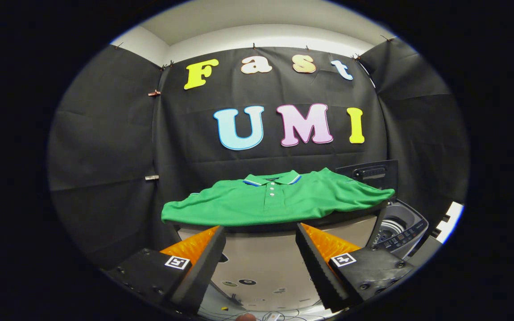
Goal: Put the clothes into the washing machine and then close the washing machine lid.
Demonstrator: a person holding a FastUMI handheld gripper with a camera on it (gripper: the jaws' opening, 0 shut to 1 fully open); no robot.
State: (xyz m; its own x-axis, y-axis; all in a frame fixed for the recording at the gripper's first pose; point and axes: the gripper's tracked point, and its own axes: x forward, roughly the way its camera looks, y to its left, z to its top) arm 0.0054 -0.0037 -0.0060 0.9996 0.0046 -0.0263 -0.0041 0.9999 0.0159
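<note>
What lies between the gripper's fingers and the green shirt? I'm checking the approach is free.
Nothing: the gripper is open, and the gripper view shows only the table's front edge below the green shirt, which lies beyond the fingers.

Black cloth hangs on the booth's three walls, clipped at twelve o'clock beneath a white wall strip and pale ceiling, while a dark-topped table stands before a light floor at six o'clock.

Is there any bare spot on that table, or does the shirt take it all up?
Hardly any. The green polo shirt covers the table nearly edge to edge, one sleeve hanging toward the open washing machine. Free room lies between the open gripper and the table's front.
</note>
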